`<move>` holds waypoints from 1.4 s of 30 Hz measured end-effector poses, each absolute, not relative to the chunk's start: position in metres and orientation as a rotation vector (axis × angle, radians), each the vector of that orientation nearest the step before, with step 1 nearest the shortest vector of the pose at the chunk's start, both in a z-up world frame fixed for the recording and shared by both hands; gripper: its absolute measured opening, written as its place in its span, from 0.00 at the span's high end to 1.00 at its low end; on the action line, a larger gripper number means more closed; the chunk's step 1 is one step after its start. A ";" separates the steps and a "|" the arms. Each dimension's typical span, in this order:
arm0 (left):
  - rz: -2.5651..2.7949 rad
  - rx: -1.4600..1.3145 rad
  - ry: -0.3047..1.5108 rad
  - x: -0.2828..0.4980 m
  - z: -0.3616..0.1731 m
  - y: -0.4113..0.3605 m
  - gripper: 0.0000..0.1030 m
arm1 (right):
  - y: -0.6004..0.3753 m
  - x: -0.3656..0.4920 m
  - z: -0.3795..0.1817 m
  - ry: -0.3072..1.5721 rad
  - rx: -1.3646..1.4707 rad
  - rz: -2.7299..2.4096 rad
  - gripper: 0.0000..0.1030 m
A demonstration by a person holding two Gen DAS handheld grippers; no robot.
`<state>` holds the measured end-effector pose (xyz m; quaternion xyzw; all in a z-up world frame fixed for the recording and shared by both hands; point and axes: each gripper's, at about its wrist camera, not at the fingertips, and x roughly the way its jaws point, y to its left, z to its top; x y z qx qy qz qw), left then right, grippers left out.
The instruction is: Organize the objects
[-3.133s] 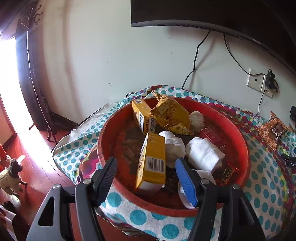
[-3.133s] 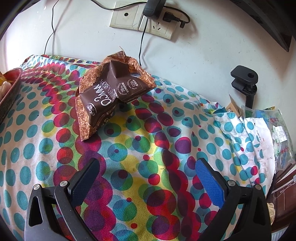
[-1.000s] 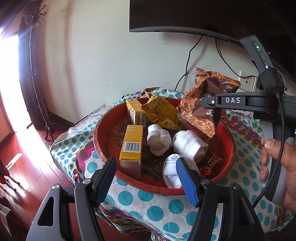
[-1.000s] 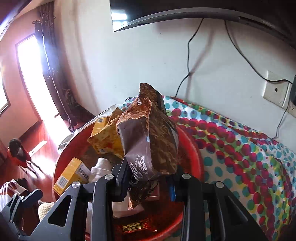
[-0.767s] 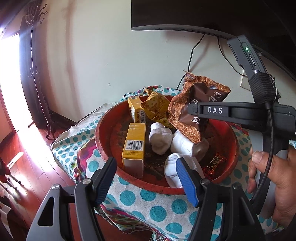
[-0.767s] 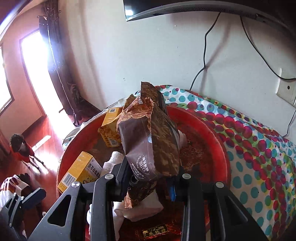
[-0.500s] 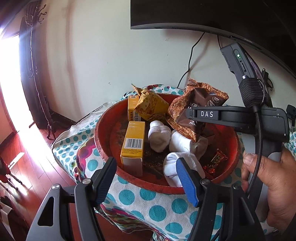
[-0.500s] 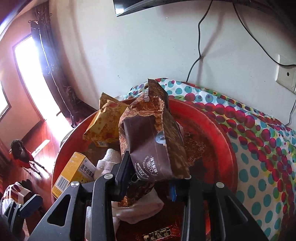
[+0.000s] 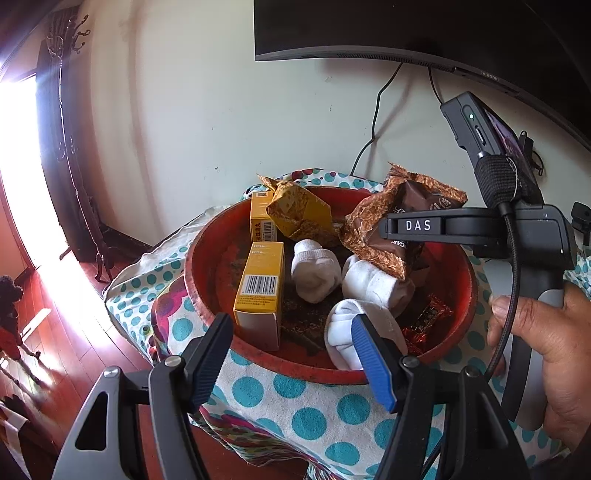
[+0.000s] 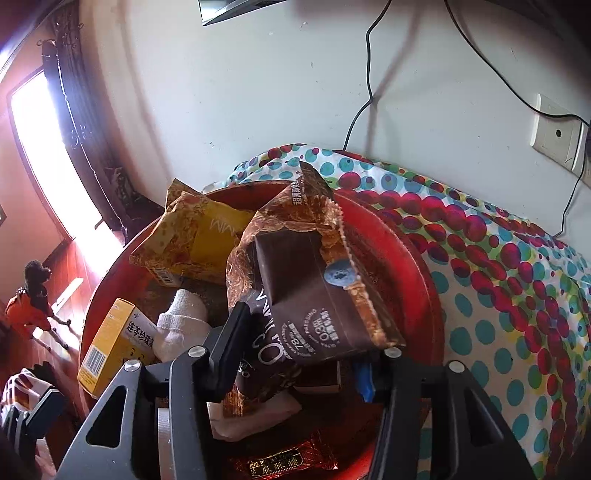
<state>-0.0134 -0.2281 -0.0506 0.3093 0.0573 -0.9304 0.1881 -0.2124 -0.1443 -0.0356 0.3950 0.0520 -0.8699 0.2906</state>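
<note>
A red round tray (image 9: 207,243) on a dotted cloth holds two yellow boxes (image 9: 260,284), a yellow snack bag (image 9: 299,212), white rolled socks (image 9: 316,269) and a small red wrapper (image 9: 424,319). My right gripper (image 10: 299,363) is over the tray with its fingers wider apart, and the brown snack bag (image 10: 314,295) still sits between them, its lower end on the tray's contents; the bag also shows in the left wrist view (image 9: 399,218). My left gripper (image 9: 291,354) is open and empty at the tray's near rim.
The dotted cloth (image 10: 517,295) covers the table to the right of the tray (image 10: 413,258). A wall socket (image 10: 557,133) with cables and a dark screen (image 9: 406,26) are on the wall behind. A dog (image 10: 33,295) stands on the wooden floor at left.
My right gripper picked up the brown snack bag from the cloth, carried it over the tray and lowered it among the items; its fingers have now spread. My left gripper barely moved.
</note>
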 end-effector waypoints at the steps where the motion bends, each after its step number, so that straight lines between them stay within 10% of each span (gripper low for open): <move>1: -2.618 0.868 0.160 -0.014 -0.051 -0.229 0.34 | -0.145 -0.212 -0.035 0.126 1.063 -2.302 0.45; 9: -2.597 0.856 0.153 -0.013 -0.051 -0.228 0.34 | -0.128 -0.190 0.004 0.346 0.894 -2.527 0.01; 42: -2.651 0.754 0.183 0.057 0.009 -0.175 0.18 | -0.033 -0.034 0.065 0.312 0.694 -2.774 0.00</move>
